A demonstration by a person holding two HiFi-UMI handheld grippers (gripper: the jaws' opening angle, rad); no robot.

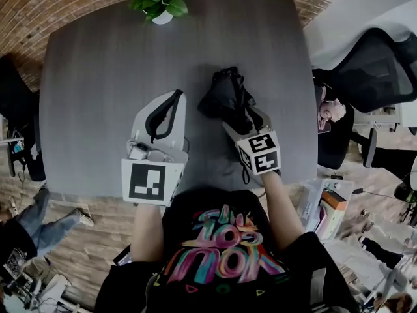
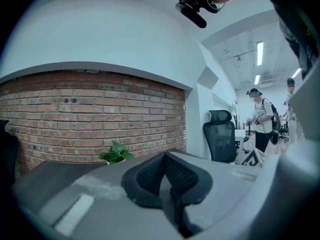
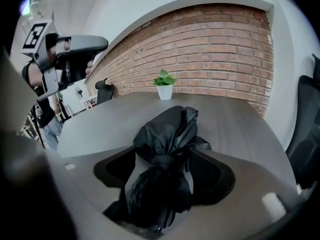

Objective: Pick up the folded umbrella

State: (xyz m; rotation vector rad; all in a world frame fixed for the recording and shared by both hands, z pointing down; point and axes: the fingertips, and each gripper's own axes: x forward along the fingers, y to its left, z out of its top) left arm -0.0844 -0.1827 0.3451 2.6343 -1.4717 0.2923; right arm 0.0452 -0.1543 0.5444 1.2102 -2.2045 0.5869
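Folded umbrella (image 1: 227, 96): black, lying on desk (image 1: 98, 109), between the wide-apart jaws of right claw (image 1: 242, 117), apparently not yet pinched. Step: pre-grasp. Next: close on bundle, lift. Left claw (image 1: 171, 103): closed, empty.

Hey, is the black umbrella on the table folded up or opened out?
Folded. The umbrella is a compact, crumpled black bundle cinched around its middle, lying on the table; no canopy is spread.
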